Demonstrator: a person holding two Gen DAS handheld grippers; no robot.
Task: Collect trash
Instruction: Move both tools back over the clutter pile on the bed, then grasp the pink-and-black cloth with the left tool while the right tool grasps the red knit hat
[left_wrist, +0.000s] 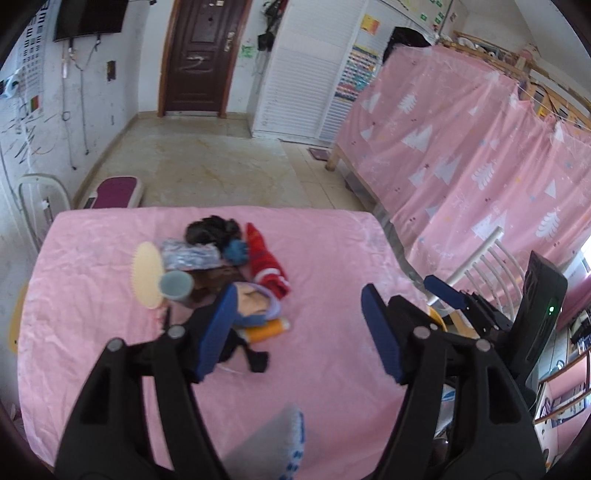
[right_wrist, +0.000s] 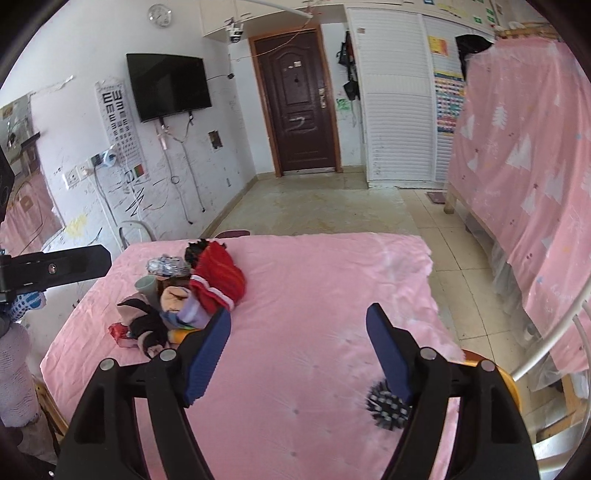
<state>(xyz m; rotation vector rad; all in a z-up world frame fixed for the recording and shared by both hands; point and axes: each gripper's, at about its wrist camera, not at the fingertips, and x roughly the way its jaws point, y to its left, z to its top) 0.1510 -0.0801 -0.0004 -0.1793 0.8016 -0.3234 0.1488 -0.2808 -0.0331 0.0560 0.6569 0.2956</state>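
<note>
A heap of clutter lies on the pink-covered table (left_wrist: 332, 258) (right_wrist: 314, 277). It holds a red cloth (left_wrist: 267, 266) (right_wrist: 218, 277), a grey-blue cup (left_wrist: 176, 286) (right_wrist: 146, 286), a pale yellow disc (left_wrist: 147, 273), a crumpled foil wrapper (left_wrist: 188, 254) (right_wrist: 166, 266), an orange bottle (left_wrist: 266, 329) and a red wrapper (right_wrist: 120, 330). My left gripper (left_wrist: 297, 295) hovers open just right of the heap, nothing between its fingers. My right gripper (right_wrist: 299, 314) is open over bare cloth, further right of the heap. A black-and-white spiky ball (right_wrist: 388, 406) lies by its right finger.
A blurred grey thing with blue dots (left_wrist: 280, 443) sits at the near table edge. A bed behind a pink curtain (left_wrist: 461, 166) (right_wrist: 535, 166) stands to the right, with a white chair (left_wrist: 491, 266) and an orange stool (right_wrist: 506, 380) beside the table. Tiled floor leads to a door (right_wrist: 299, 110).
</note>
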